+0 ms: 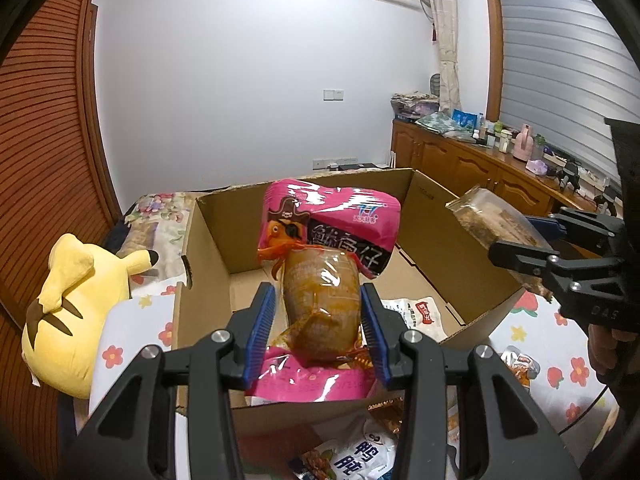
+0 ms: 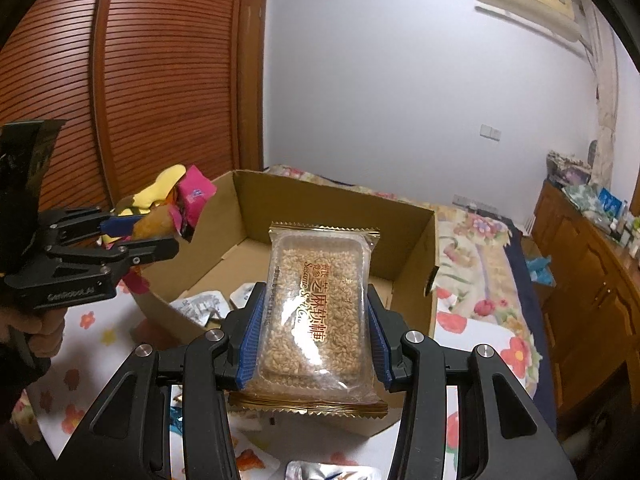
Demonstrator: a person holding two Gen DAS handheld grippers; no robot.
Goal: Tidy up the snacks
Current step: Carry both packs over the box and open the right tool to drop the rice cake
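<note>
My left gripper [image 1: 318, 330] is shut on a pink fish-snack bag [image 1: 324, 264] and holds it above the near edge of an open cardboard box [image 1: 432, 216]. It also shows in the right wrist view [image 2: 156, 236], at the box's left side. My right gripper [image 2: 316, 334] is shut on a clear sesame-candy pack [image 2: 318, 304] over the box's near wall [image 2: 412, 308]. In the left wrist view the right gripper [image 1: 528, 240] holds that pack [image 1: 488, 220] over the box's right wall. White snack packets [image 1: 420, 314] lie on the box floor.
The box sits on a flower-print bed sheet [image 1: 560, 344]. Loose snack packets [image 1: 360, 456] lie on the sheet in front of the box. A yellow plush toy [image 1: 76, 308] lies left of the box. A wooden cabinet [image 1: 472, 164] with clutter runs along the right wall.
</note>
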